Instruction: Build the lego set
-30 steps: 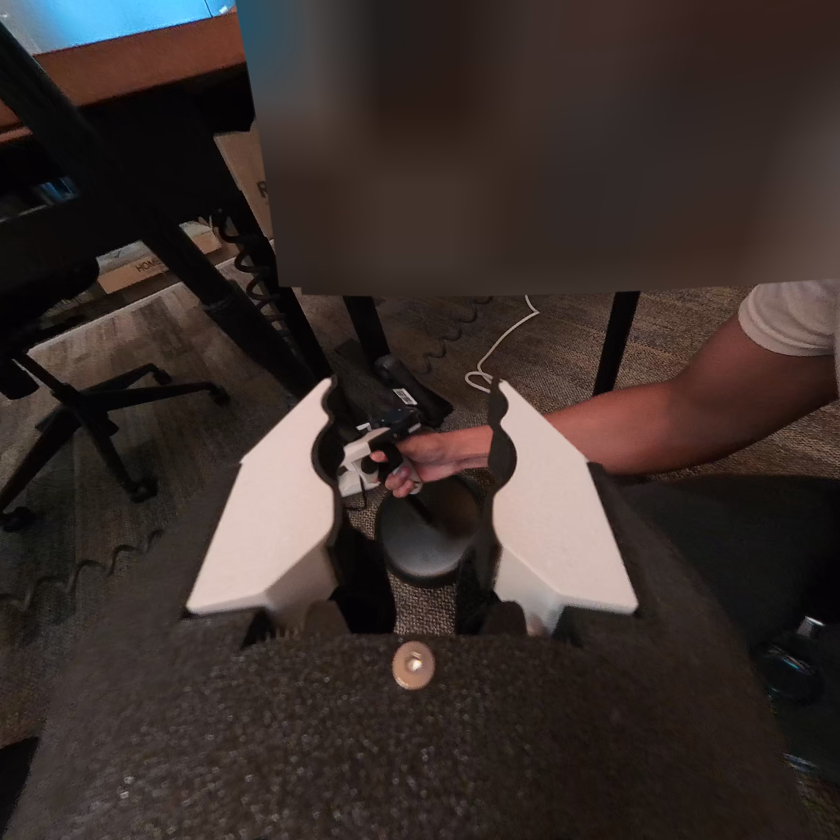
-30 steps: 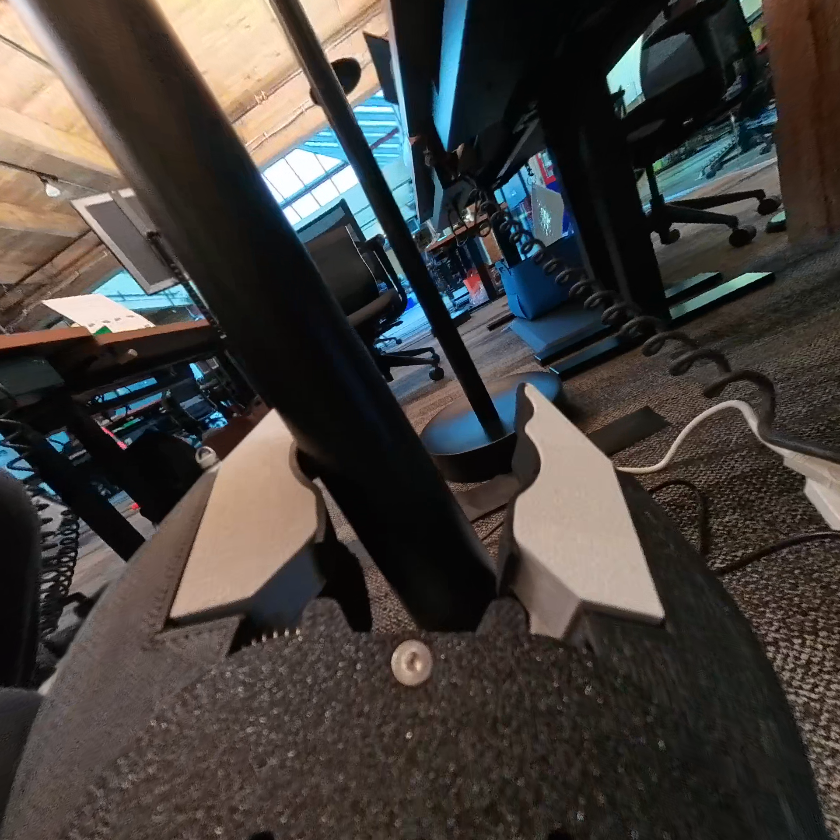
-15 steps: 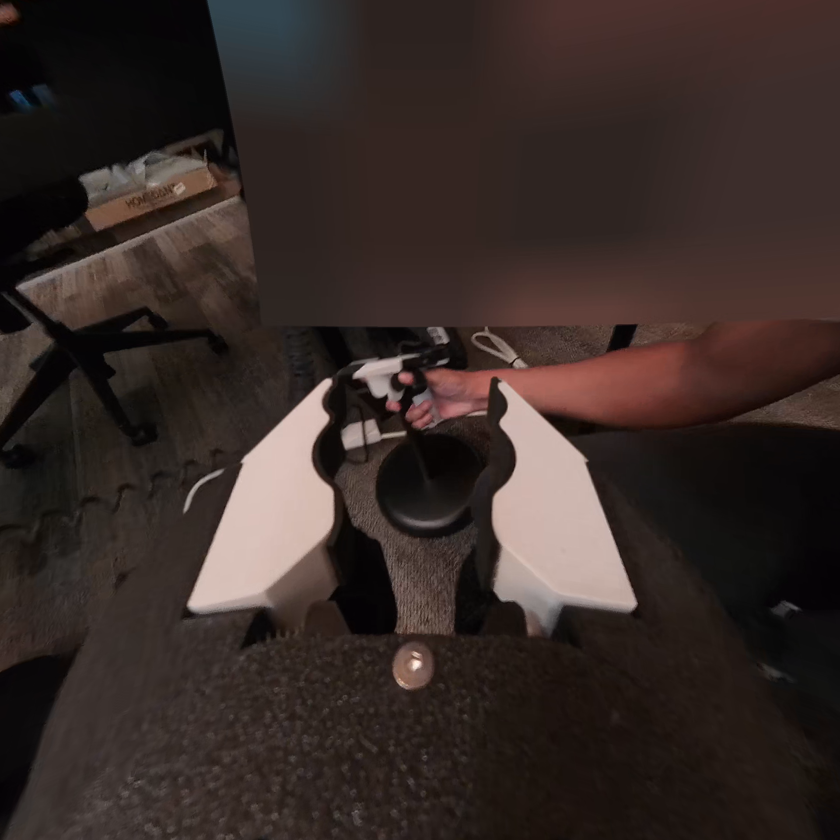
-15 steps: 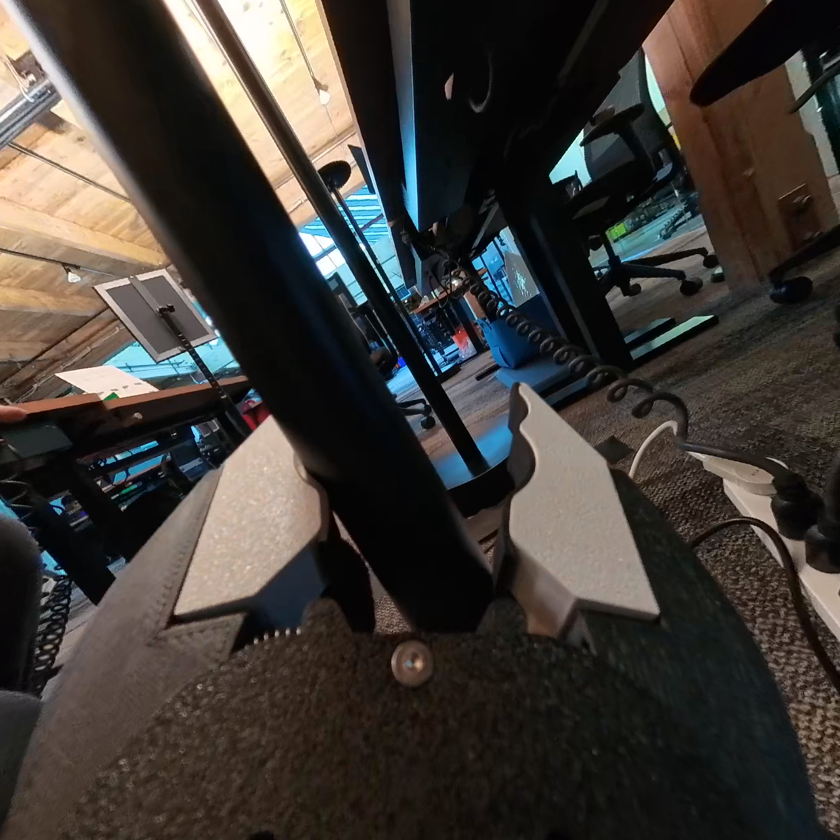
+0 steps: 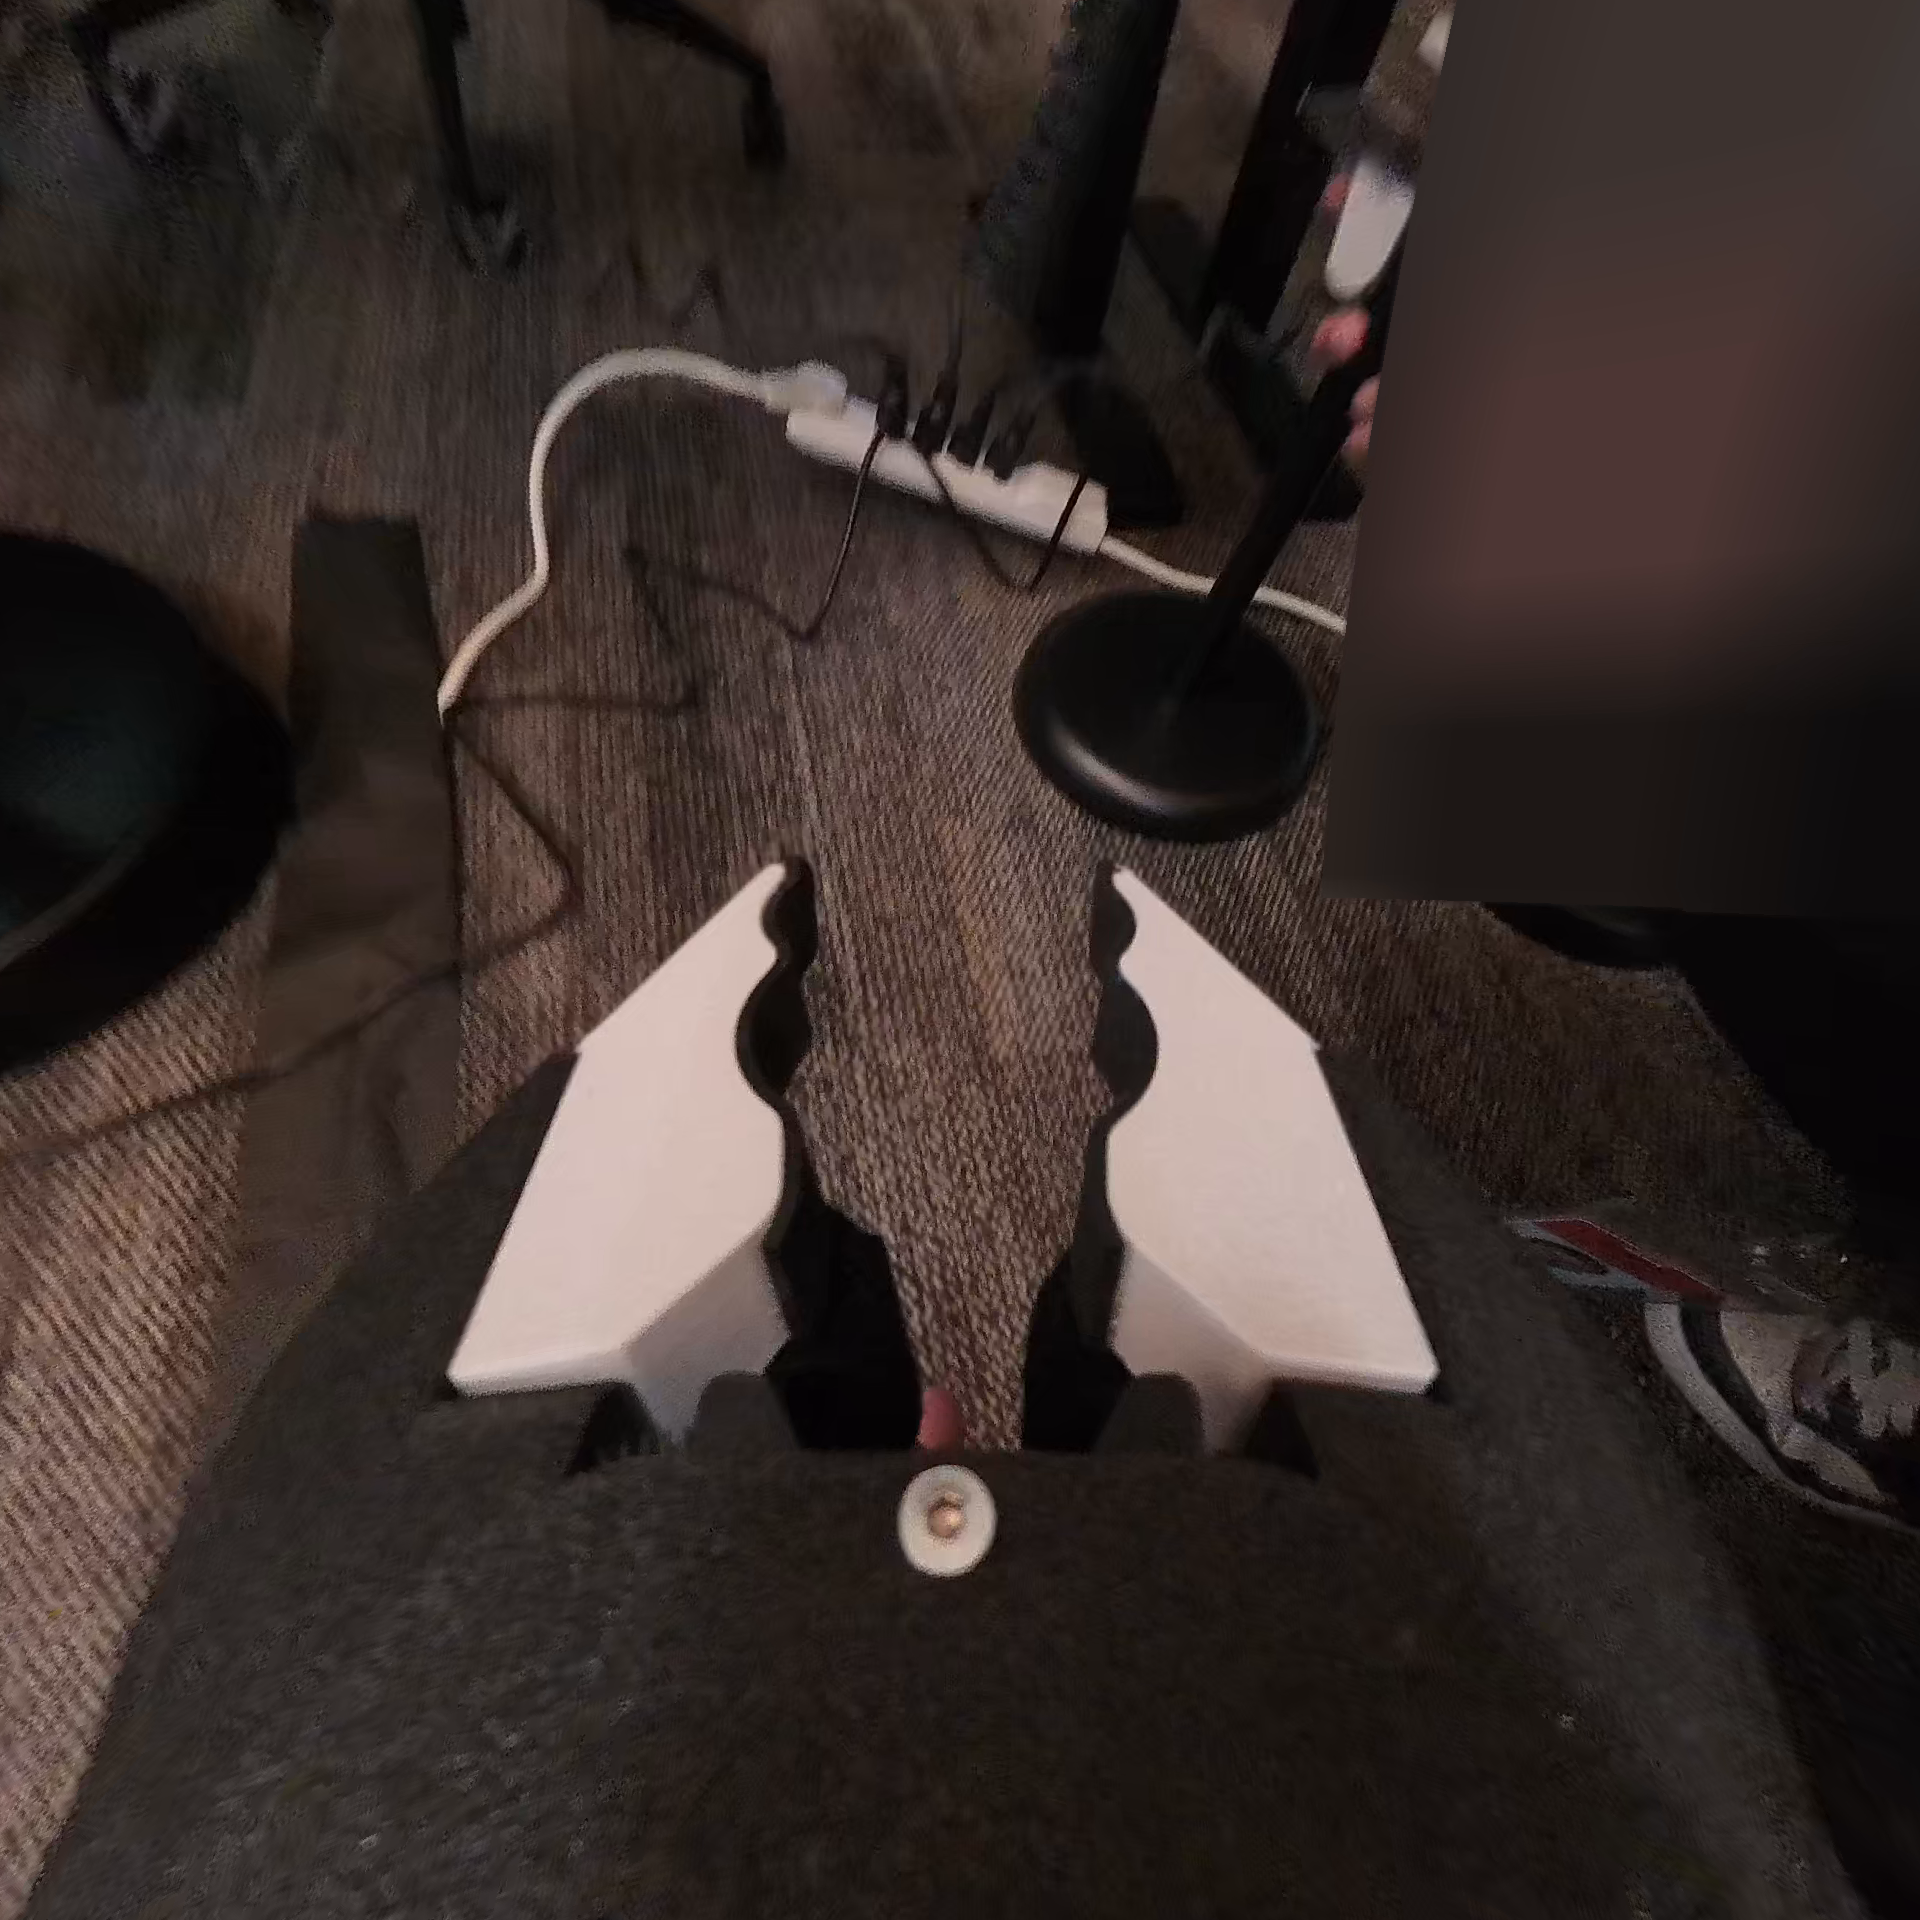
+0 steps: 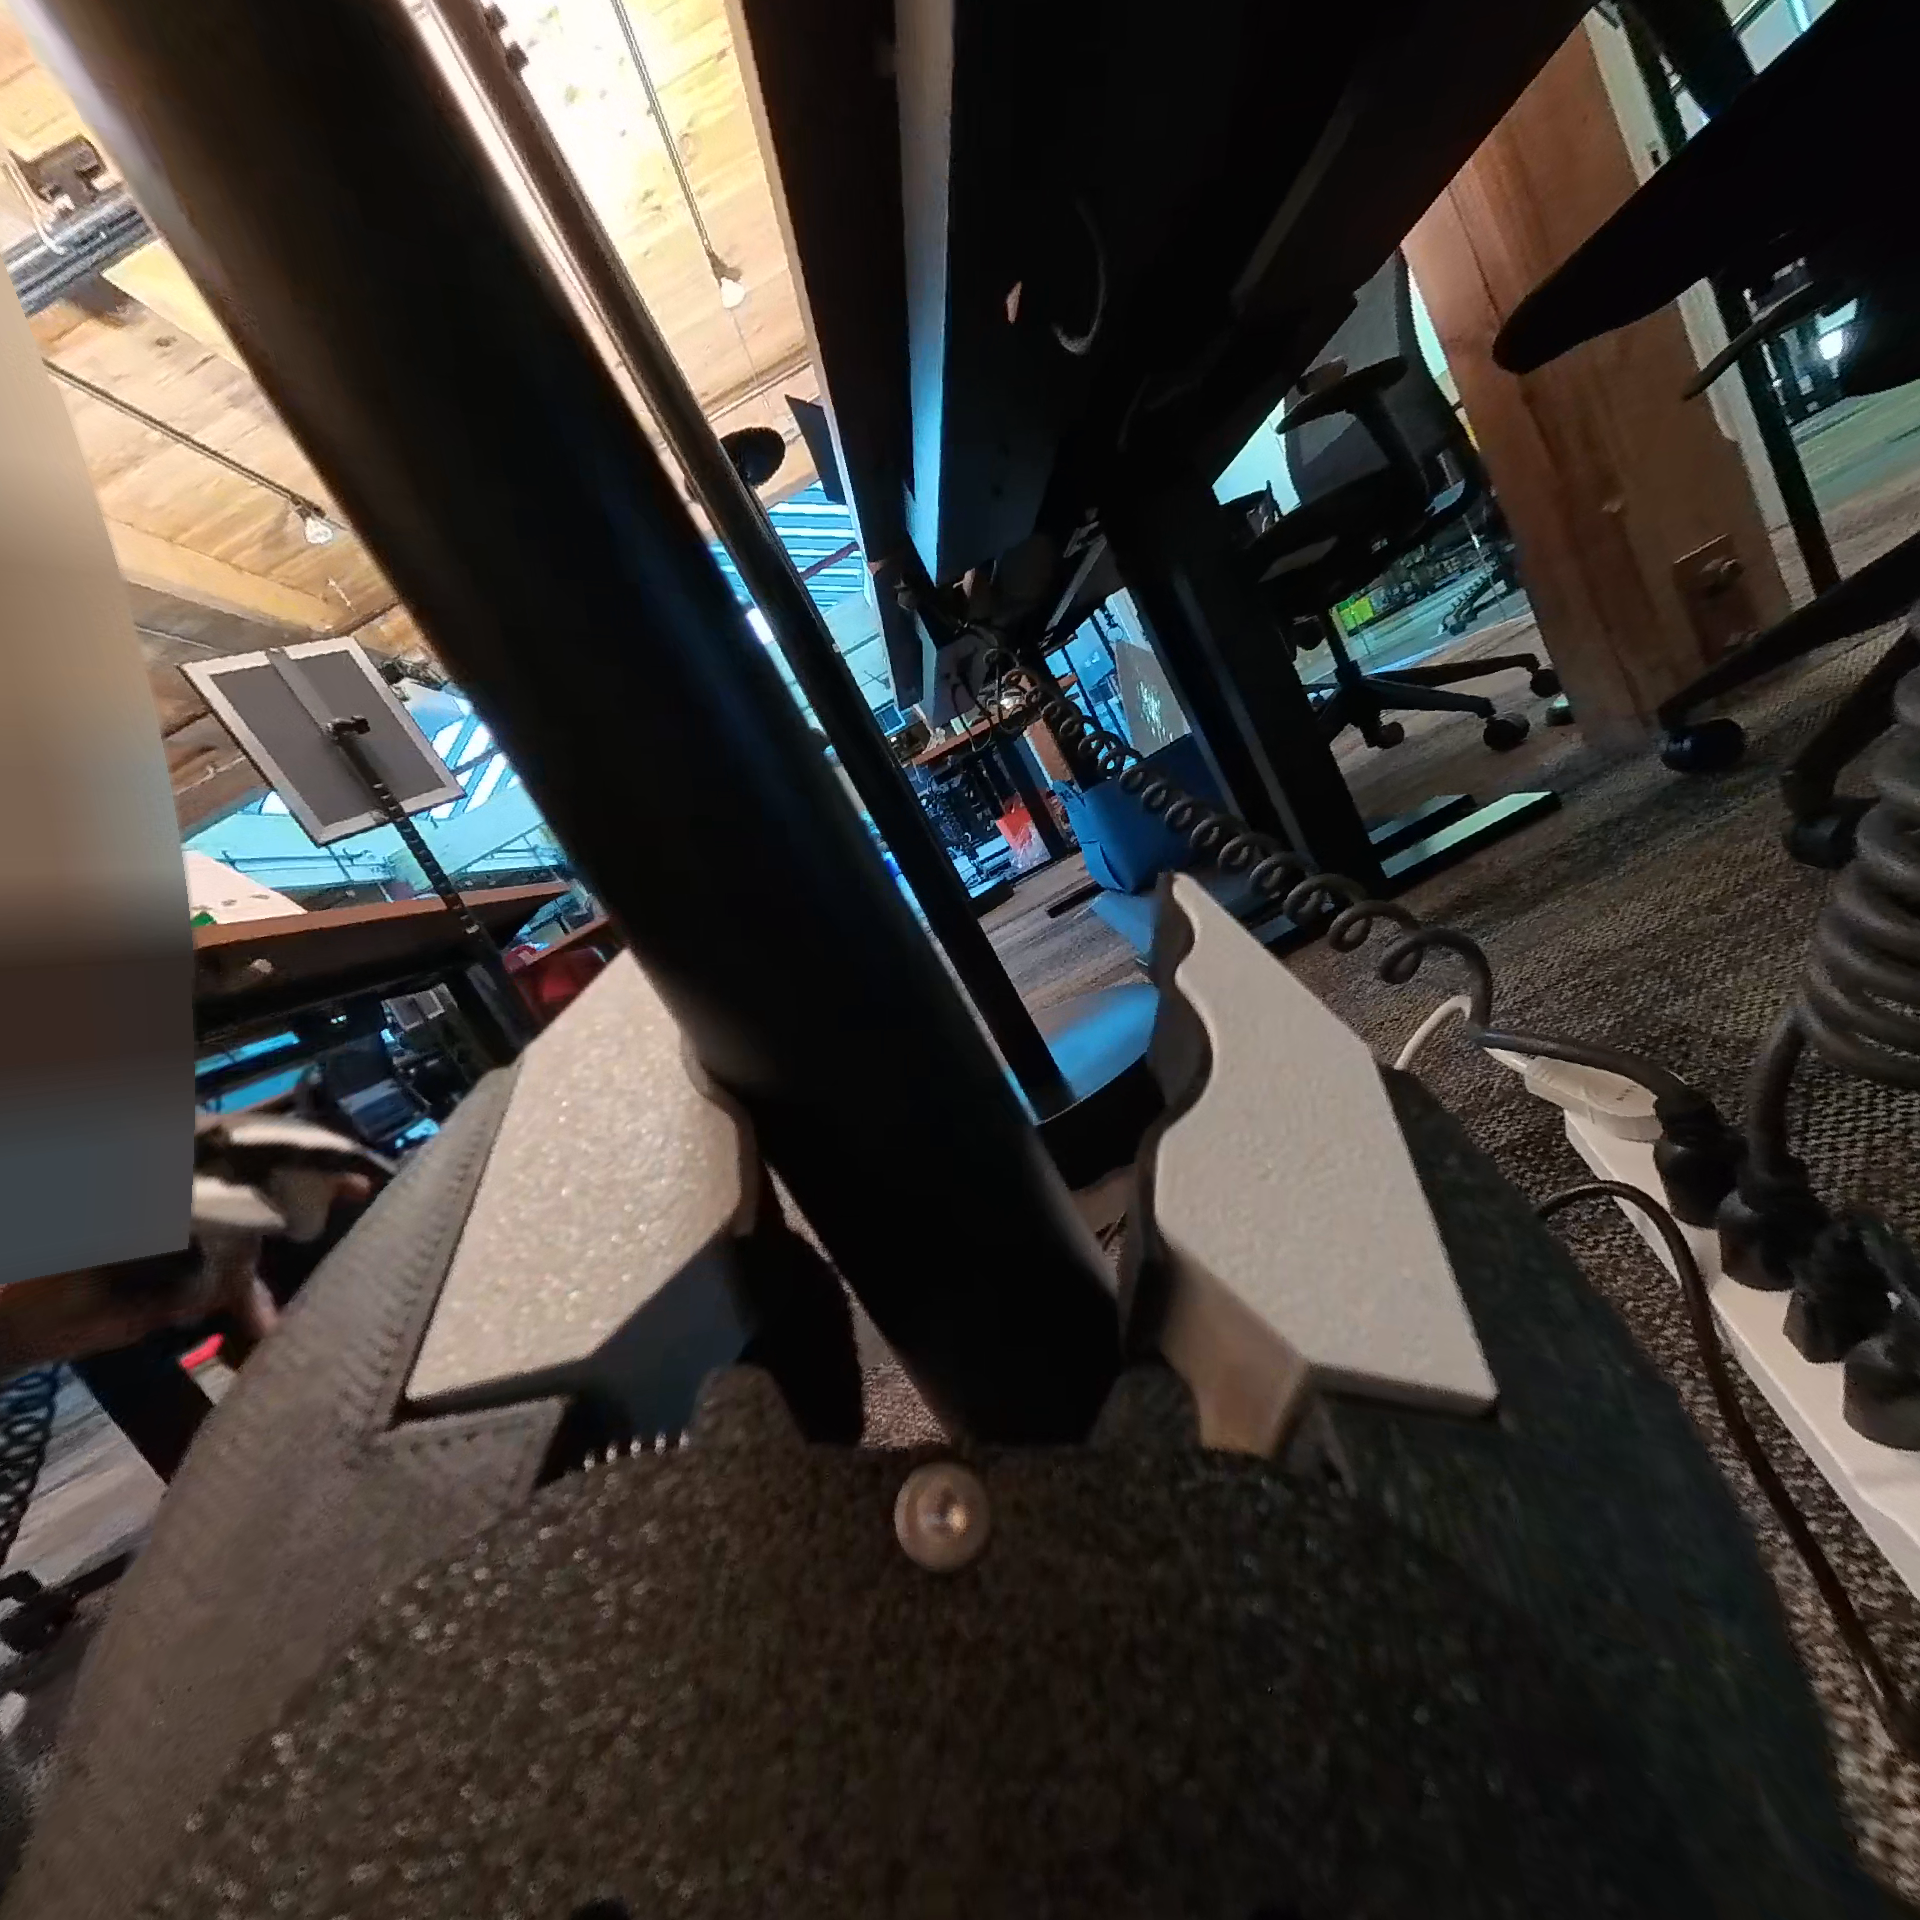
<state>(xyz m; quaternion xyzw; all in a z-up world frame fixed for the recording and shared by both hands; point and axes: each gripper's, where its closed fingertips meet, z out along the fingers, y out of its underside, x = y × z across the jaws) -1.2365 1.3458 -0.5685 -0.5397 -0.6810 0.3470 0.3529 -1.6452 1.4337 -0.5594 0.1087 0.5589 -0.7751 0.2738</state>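
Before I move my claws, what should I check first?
1. Lego pieces in sight: not ok. Neither view shows any.
2. Left claw open and empty: ok. Only carpet shows between its fingers.
3. Right claw free: not ok. A black pole stands between its fingers.
4. Right claw squeezing the pole: cannot tell.
5. Power strip and its cords clear of the left claw: ok. They lie ahead, apart from it.
6. Round stand base clear of the left claw: ok. It sits ahead to the right.
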